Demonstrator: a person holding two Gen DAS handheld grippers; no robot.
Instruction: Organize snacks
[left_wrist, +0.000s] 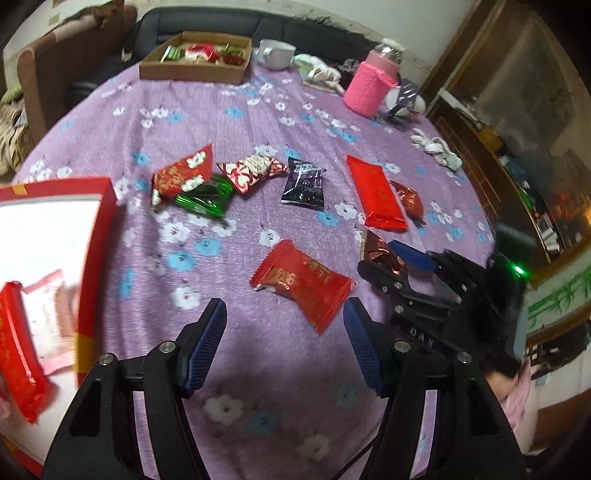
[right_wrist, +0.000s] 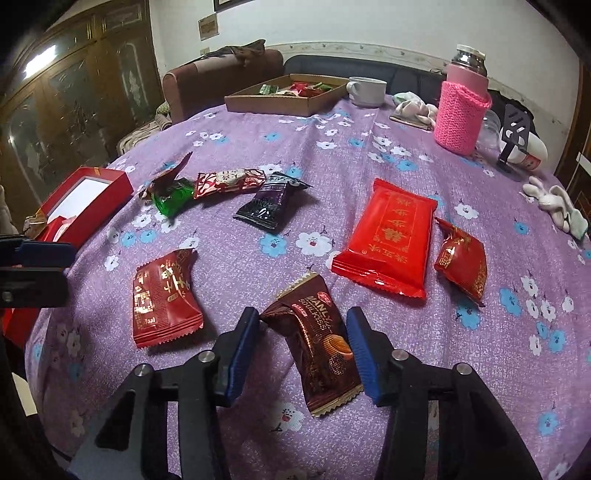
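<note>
Snack, brown foil biscuit packet (right_wrist: 314, 347): lies on purple floral-clothed bench (right_wrist: 369, 155), between spread fingers of right tool (right_wrist: 303, 347). Left tool (left_wrist: 284, 343): spread, empty, beside red cardboard box (left_wrist: 99, 236).

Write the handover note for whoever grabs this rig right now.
Left gripper: jaws open, empty, above the purple tablecloth just short of a red snack packet.
Right gripper: jaws open around the brown Manly packet, not closed on it.
Done: the red box already holds a red and a pink packet; the cardboard tray at the far edge holds several.
Left: brown packet, red packet, large red pack, small red pack, black packet, and the red-green cluster.
</note>
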